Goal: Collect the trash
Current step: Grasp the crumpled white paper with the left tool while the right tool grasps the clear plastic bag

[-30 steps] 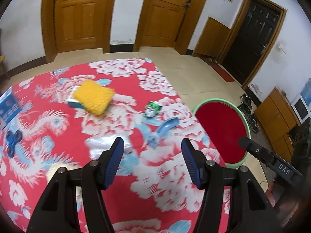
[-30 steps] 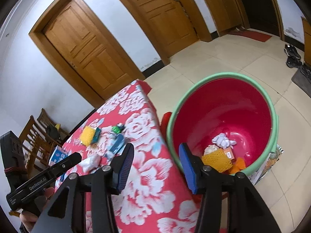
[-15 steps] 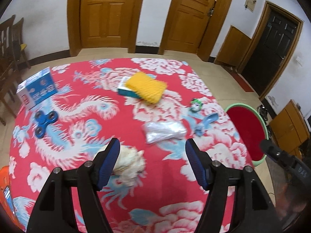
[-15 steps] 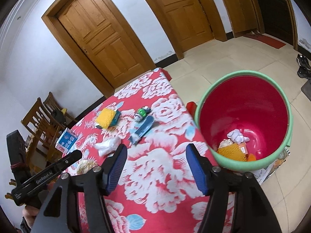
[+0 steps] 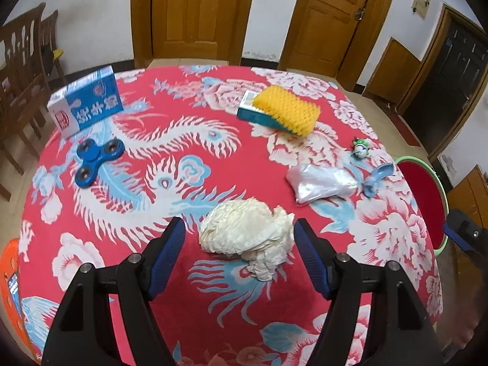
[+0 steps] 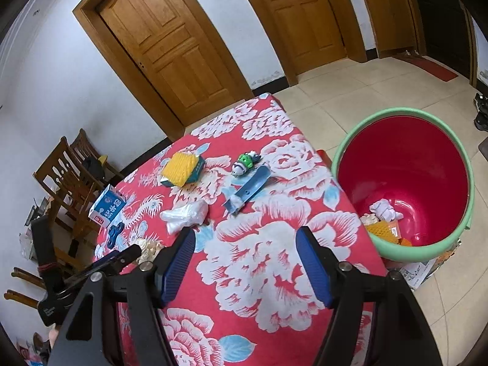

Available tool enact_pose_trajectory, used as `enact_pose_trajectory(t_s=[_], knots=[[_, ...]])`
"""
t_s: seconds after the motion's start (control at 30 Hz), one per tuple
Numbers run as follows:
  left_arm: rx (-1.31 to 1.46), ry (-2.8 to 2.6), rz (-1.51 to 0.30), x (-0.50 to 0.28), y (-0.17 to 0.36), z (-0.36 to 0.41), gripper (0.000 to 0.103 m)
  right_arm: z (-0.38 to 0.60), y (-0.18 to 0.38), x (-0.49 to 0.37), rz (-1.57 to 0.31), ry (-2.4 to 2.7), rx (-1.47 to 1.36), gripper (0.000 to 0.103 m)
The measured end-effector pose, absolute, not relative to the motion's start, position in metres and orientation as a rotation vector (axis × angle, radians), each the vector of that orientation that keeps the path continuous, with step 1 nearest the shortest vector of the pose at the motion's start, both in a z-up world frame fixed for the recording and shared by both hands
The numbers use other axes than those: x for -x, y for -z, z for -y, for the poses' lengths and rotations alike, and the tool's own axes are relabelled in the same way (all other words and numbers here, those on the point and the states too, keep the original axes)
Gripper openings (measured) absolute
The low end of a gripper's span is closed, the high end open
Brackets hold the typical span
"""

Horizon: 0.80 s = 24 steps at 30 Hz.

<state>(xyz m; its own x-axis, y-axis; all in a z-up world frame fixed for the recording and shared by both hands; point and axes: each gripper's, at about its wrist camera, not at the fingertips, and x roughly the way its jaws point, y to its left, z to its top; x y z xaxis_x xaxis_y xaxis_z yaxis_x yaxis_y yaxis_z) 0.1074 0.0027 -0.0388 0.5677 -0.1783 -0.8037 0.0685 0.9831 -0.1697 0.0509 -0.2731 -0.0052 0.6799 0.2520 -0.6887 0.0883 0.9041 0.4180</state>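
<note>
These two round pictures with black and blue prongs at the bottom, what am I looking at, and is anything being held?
A person holds a two-finger tool in each hand, with a fisheye camera on each. The left gripper has just been opening around a crumpled white paper wad on the red flowered tablecloth, not yet squeezing it. The right gripper, also just opening, holds nothing. A clear plastic bag lies nearby; the red bucket with a green rim already contains trash.

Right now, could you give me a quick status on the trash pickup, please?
Left gripper open, just widened, straddling crumpled paper wad, not gripping. Right gripper open, empty, over the tablecloth. Bin beside table, nothing blocking.
</note>
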Motion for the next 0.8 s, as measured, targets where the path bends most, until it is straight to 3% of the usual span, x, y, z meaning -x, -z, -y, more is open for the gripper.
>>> enact_pose_trajectory(t_s=[0.23,0.3,0.47,0.8], knots=[[0.171,0.169,-1.000,-0.115,0.057,-0.004,0.073,0.260,0.008,-0.058,-0.839,-0.116,-0.418,0.072],[0.195,0.169,-1.004,-0.115,0.060,-0.006,0.068,0.256,0.011,-0.060,-0.851,-0.121,-0.413,0.072],[0.235,0.187,-1.000,-0.116,0.060,-0.012,0.043,0.244,0.018,-0.068,-0.880,-0.143,-0.402,0.072],[0.273,0.163,-0.938,-0.113,0.042,-0.039,0.037,0.213,0.022,-0.089,-0.915,-0.196,-0.345,0.072]])
